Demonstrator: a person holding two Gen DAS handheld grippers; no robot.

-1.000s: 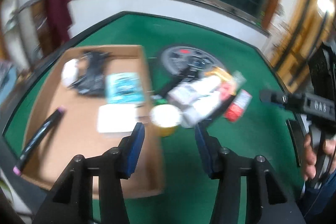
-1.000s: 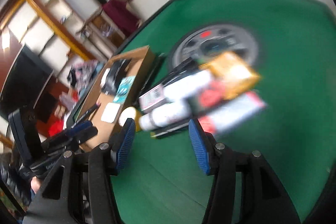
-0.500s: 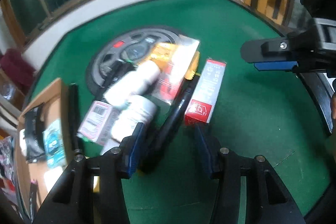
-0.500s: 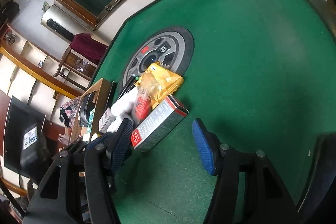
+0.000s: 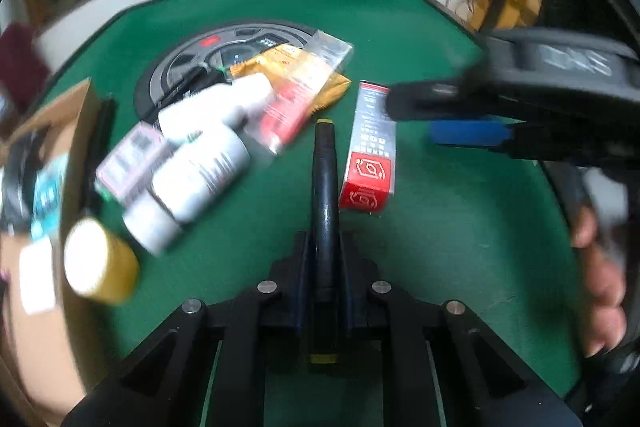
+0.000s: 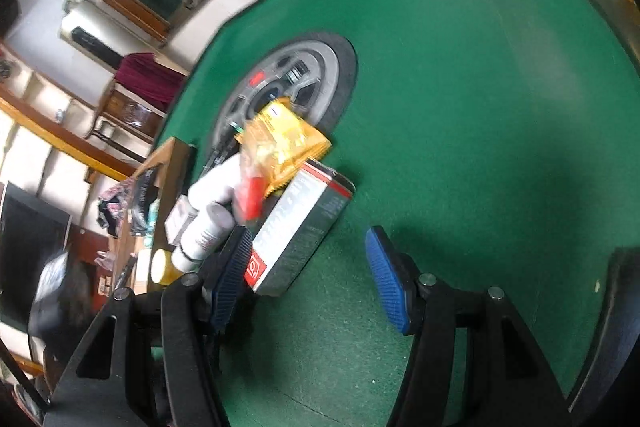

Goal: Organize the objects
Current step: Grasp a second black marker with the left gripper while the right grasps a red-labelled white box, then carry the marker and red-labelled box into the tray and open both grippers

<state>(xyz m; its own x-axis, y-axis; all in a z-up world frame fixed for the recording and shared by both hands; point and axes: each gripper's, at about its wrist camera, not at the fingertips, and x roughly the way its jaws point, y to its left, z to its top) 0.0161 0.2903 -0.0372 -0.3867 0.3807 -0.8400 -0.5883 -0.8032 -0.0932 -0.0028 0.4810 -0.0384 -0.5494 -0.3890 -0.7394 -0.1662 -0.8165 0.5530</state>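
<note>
A black marker [image 5: 325, 179] with yellow ends lies along my left gripper [image 5: 325, 247], which is shut on its lower half. Right beside the marker a red and white carton [image 5: 370, 155] rests on the green table [image 5: 440, 247]. In the right wrist view the same carton [image 6: 296, 227] lies just ahead of the left finger of my right gripper [image 6: 308, 247], which is open and not pressing on it. The right gripper [image 5: 460, 115] also reaches in from the right in the left wrist view, just above the carton.
White bottles [image 5: 200, 163], a yellow packet [image 5: 304, 75], a pink-labelled small box [image 5: 132, 163] and a yellow jar [image 5: 96, 263] are piled left of the marker. A cardboard tray [image 5: 72, 147] holds items at far left. A grey wheel-shaped disc [image 5: 188, 67] lies behind. A hand [image 5: 600, 267] holds the right gripper.
My left gripper swung from the cardboard tray to the pile and shut on the black marker. The right gripper dropped closer to the red and white carton.
</note>
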